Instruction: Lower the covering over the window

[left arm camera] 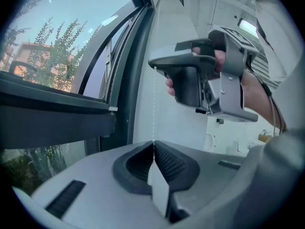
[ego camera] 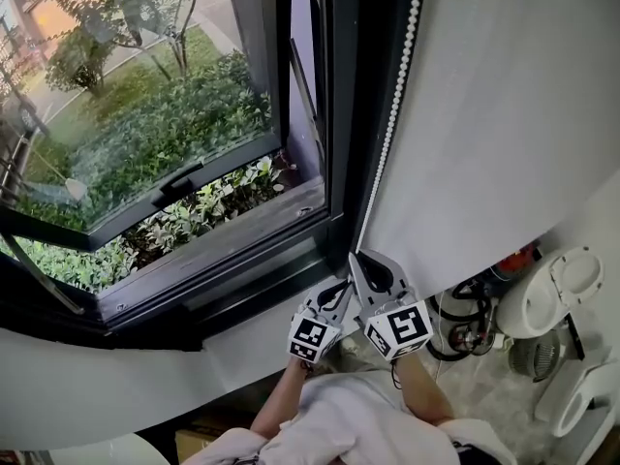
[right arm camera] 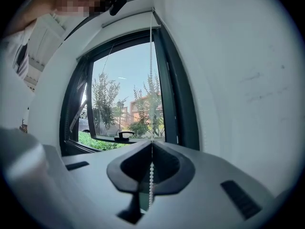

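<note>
A white bead chain [ego camera: 390, 114] hangs along the left edge of the white roller blind [ego camera: 504, 114], beside the dark window frame [ego camera: 339, 114]. My right gripper [ego camera: 360, 258] is shut on the bead chain [right arm camera: 151, 182], which runs between the pads and dangles below them. Just below it my left gripper [ego camera: 339, 289] is also shut on the bead chain [left arm camera: 154, 104]. In the left gripper view the left gripper [left arm camera: 153, 146] pinches the chain directly under the right gripper [left arm camera: 153, 65], which a hand holds. Both grippers sit close together at the sill's right end.
The window pane [ego camera: 145, 114] is swung open outward over green shrubs [ego camera: 174, 134]. A dark sill [ego camera: 223, 260] runs below it. White appliances and cables [ego camera: 542, 298] stand on the floor at the right. A white wall ledge [ego camera: 97, 386] curves below the sill.
</note>
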Demonstrator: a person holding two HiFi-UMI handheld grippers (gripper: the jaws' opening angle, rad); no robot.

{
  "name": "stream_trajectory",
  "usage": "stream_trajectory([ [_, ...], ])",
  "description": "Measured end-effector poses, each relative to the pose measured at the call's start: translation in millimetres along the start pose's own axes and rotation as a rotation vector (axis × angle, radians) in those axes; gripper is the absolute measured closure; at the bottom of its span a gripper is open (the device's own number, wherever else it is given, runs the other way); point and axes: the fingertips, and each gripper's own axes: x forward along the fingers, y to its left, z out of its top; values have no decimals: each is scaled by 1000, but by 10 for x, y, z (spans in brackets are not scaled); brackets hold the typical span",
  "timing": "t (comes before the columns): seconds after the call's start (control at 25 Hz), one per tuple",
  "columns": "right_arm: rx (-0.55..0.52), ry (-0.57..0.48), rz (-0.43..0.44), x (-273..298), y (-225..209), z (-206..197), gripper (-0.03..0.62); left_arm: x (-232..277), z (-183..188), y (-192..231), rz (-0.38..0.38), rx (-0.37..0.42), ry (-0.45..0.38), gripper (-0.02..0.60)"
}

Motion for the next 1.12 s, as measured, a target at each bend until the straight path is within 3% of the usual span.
stream_trajectory([
  [0.36,65,30,20,-70,30,-380,599,-36,-424,-12,5,-17,46,561],
  [0.52,67,45,20,-96,8,-484,599,-104,-413,-24,2,-57,42,560],
  [0.6,71,54,22,-113,3,-538,599,-157,-353,-26,-5,-75,30,521],
  [0.68,75,57,25,-128,-2,-575,599,-213,-251,-20,-14,-86,13,474],
  [0.92,81,71,37,-145,15,-702,599,-416,370,28,-18,-61,-85,469],
  [1.12,100,97,43,-172,56,-845,599,-526,973,-3,-33,5,-180,469],
])
